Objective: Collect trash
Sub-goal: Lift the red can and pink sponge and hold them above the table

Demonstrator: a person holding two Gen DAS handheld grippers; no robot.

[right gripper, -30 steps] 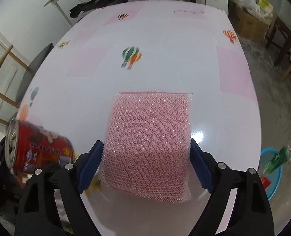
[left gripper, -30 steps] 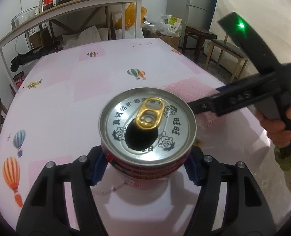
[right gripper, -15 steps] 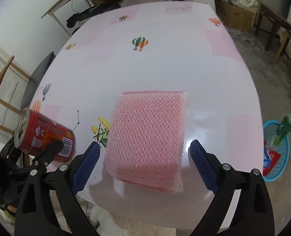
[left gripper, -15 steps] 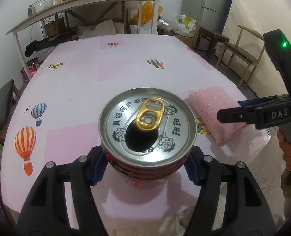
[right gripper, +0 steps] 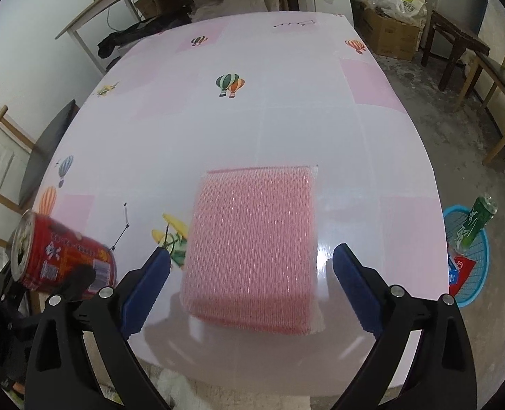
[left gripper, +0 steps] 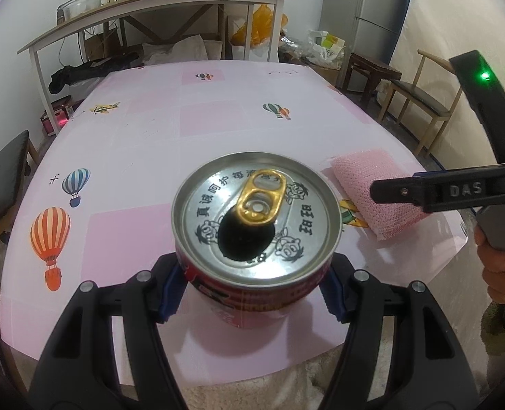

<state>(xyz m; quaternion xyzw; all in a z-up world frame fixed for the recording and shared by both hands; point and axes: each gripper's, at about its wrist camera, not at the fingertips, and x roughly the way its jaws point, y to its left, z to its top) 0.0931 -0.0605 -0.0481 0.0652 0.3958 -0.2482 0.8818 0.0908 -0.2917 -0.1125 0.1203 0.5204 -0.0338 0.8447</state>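
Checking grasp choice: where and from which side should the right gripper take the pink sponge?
Grip the sponge across its two long side edges, coming down from above. It lies flat on the table, and the open right gripper already straddles that width.

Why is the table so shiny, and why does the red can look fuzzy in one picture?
Right wrist view: room light glares off the glossy table beside the pink sponge, and the red can at the edge is smeared. Left wrist view: the can is sharp, though the lens bends the table's edges.
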